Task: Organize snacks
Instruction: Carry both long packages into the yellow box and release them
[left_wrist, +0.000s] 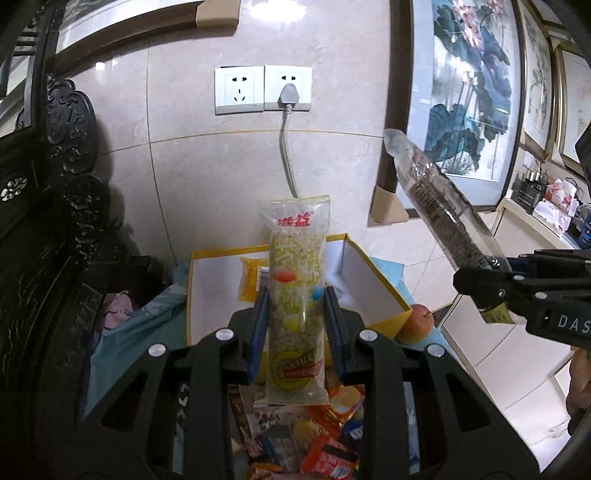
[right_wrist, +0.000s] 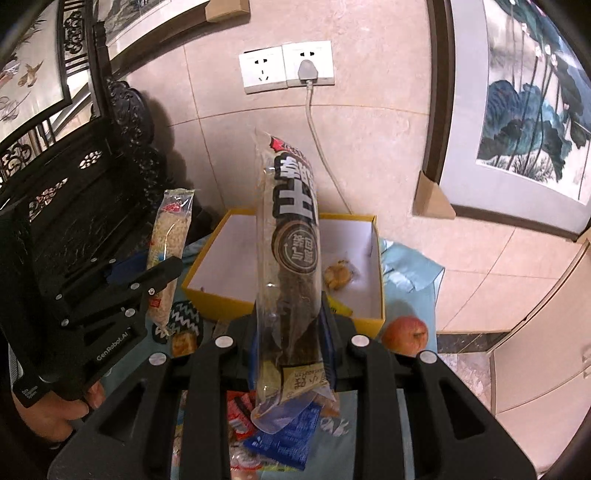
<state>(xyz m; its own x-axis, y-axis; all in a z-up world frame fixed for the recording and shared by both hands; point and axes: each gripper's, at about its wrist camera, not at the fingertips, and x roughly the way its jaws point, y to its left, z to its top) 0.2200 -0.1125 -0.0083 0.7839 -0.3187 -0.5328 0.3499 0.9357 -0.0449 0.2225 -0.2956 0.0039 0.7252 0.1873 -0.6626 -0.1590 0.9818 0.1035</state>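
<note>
Two grippers are raised above a worktop covered with a light blue cloth, and one long snack packet is clamped in each. The left gripper is closed on a pale, clear-wrapped rice-crisp bar, which stands nearly upright between the blue pads. The right gripper is closed on a dark seaweed-coloured packet, held upright and leaning slightly, its lower end hanging below the fingers. Each gripper is also caught from the side by the other camera: the dark packet is seen tilted in the left wrist view, the pale bar tilted in the right wrist view.

One yellow box with a white interior is set towards the far edge of the worktop, close to the wall. Two items are seen inside it: one crumpled golden wrapper on its floor and one orange-yellow packet towards its near side. One red apple is placed just beside the box's near right corner. One heap of mixed snack packets lies below the grippers at the near edge; its count cannot be told. One hand is seen on the left gripper's handle. Two wall sockets are mounted side by side, one of them occupied by a grey plug.
</note>
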